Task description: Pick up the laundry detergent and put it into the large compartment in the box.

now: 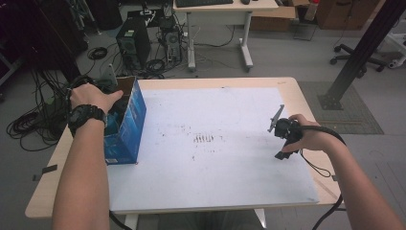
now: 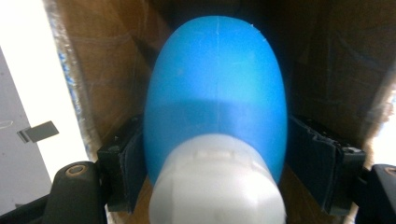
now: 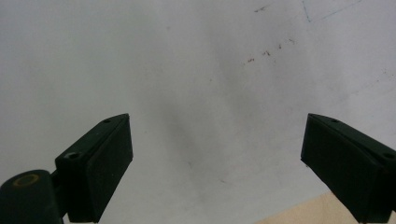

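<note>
Left tongs [image 2: 217,154] down inside the blue cardboard box [image 1: 129,120] at the desk's [image 1: 287,91] left edge, jaws flanking a blue bottle [image 2: 215,98] with a white cap; contact between pads and bottle impossible to tell. Right tongs [image 3: 217,163] released, spread wide over the white sheet [image 1: 225,143].

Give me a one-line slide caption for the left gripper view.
Left gripper inside the cardboard box, its fingers flanking a blue bottle with a white cap.
</note>
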The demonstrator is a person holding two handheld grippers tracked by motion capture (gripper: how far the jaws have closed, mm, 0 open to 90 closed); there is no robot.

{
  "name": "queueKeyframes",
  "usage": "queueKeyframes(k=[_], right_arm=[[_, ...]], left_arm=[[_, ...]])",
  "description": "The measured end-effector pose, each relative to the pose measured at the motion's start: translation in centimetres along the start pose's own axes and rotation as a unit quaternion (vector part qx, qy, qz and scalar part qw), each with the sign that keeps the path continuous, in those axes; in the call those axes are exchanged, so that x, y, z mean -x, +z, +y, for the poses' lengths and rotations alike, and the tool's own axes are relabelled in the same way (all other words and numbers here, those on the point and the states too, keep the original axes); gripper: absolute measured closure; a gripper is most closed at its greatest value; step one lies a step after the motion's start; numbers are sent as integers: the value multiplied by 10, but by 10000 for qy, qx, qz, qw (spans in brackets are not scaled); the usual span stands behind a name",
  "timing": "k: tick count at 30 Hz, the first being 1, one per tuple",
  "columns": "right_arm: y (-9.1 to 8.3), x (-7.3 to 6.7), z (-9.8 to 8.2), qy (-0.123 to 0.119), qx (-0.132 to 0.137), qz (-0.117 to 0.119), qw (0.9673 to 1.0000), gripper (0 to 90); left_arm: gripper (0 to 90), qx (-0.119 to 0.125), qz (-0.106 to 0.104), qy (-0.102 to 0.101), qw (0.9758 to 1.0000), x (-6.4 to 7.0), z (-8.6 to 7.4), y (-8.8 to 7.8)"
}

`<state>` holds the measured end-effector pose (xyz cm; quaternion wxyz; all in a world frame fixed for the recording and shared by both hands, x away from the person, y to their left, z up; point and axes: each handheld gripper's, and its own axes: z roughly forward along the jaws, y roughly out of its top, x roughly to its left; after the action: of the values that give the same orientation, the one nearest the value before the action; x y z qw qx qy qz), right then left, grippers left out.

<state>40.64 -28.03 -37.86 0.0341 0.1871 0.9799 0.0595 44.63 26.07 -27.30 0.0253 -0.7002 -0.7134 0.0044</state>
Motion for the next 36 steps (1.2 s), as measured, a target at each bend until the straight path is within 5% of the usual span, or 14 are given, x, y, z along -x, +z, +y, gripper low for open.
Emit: queueKeyframes(k=[36], right_arm=[[-1, 0, 3, -29, 23, -12, 10000, 92]], left_arm=[[222, 282, 124, 69, 9995, 1, -7, -62]])
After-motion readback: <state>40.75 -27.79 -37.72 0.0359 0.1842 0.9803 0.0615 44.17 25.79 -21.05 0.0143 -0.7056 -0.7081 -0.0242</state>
